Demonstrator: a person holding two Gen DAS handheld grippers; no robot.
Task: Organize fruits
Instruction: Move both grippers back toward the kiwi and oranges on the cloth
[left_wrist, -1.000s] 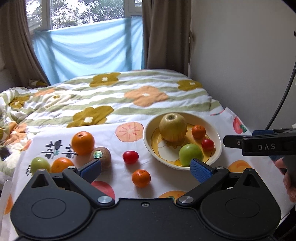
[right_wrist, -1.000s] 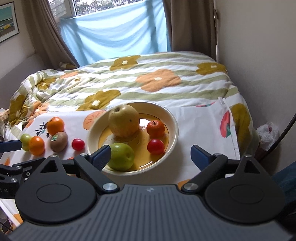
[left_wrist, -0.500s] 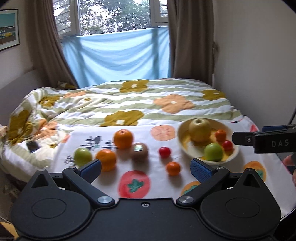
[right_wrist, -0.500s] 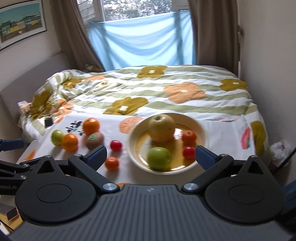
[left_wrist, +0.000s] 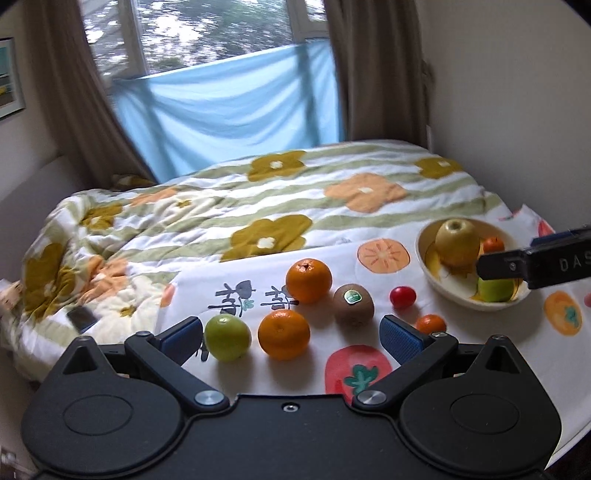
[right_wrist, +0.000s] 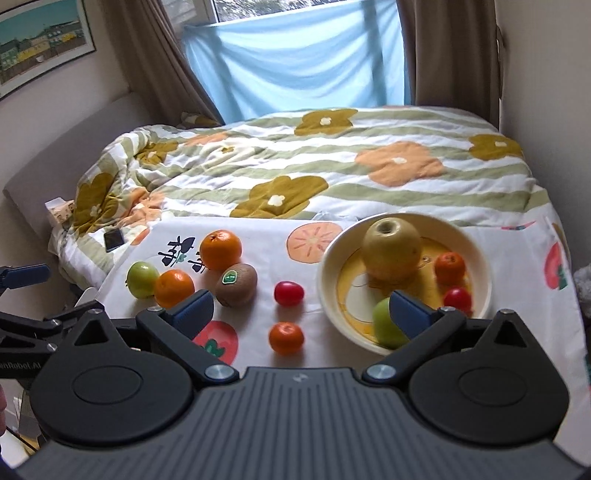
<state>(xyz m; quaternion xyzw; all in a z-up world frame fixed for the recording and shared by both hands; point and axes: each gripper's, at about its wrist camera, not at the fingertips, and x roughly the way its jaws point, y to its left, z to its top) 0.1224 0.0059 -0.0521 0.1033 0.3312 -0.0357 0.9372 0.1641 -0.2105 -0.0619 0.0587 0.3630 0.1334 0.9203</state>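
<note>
**Getting ready to pick the next fruit for the bowl**

Looking for the next fruit is the step now, I think; nothing is being carried, and six fruits are not yet in the bowl.

The left gripper (left_wrist: 291, 334) is spread wide and holds nothing; it hangs low in the middle of the left view, above the fruit cloth (left_wrist: 480, 354); a green apple (left_wrist: 228, 337) sits just beside its left blue pad (left_wrist: 181, 336); an orange (left_wrist: 283, 334) sits between the two pads, a bit further off; a bigger orange (left_wrist: 308, 280) and a kiwi with a sticker (left_wrist: 354, 304) lie behind, near the middle of the frame; a red cherry tomato (left_wrist: 403, 297) and a tiny tangerine (left_wrist: 430, 324) lie to the right.

The right gripper (right_wrist: 299, 310) is spread wide too, with nothing in it; it hangs in the lower middle of the right view; the tiny tangerine (right_wrist: 286, 338) lies between its pads, and the cherry tomato (right_wrist: 289, 293) is just behind that.

The cream bowl (right_wrist: 328, 258) sits at the right of the frame; in it are a big yellow pear (right_wrist: 392, 253), a small tangerine (right_wrist: 449, 268), a red tomato (right_wrist: 458, 299) and a green apple (right_wrist: 386, 326) half hidden by the right pad.

Next, I think one gripper must go down over one loose fruit, put a pad on each side, and squeeze softly; round fruit can roll away on the cloth; then it must lift the fruit and set it in a free spot in the bowl.
</note>
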